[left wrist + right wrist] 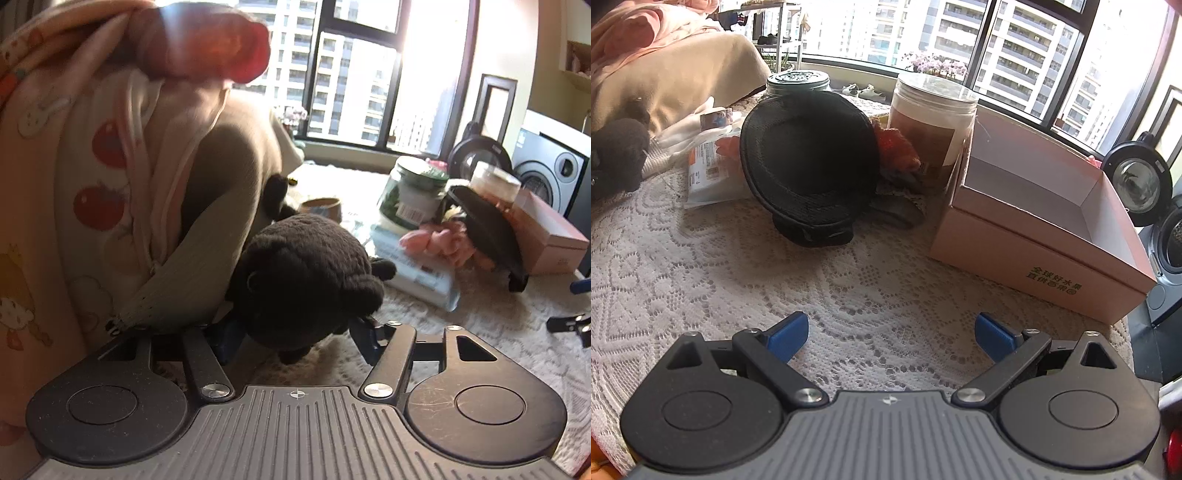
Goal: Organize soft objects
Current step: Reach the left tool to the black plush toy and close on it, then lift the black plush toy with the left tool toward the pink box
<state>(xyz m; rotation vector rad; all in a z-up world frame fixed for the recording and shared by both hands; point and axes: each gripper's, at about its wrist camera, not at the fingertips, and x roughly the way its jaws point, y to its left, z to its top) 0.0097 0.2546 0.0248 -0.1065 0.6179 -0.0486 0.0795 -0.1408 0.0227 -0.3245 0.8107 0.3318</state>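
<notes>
A black plush toy (306, 277) fills the gap between the blue fingers (231, 338) of my left gripper (297, 334), which is shut on it close beside a heap of strawberry-print and beige cloth (99, 177). The same toy (615, 155) shows at the left edge of the right wrist view. My right gripper (890, 336) hangs open over the lace tablecloth (849, 266) with nothing between its fingers. Ahead of it lies a black cap (805, 162), with an orange fuzzy thing (899, 147) behind it. A pink soft thing (436, 240) lies by the cap (487, 229).
An open pink box (1034, 210) stands at the right. A brown-filled jar (931, 122) and a green-lidded jar (798, 83) stand behind the cap. A wipes pack (709, 166) lies to the left. A blurred red shape (210, 44) sits near the lens. Washing machines stand beyond the table's right edge.
</notes>
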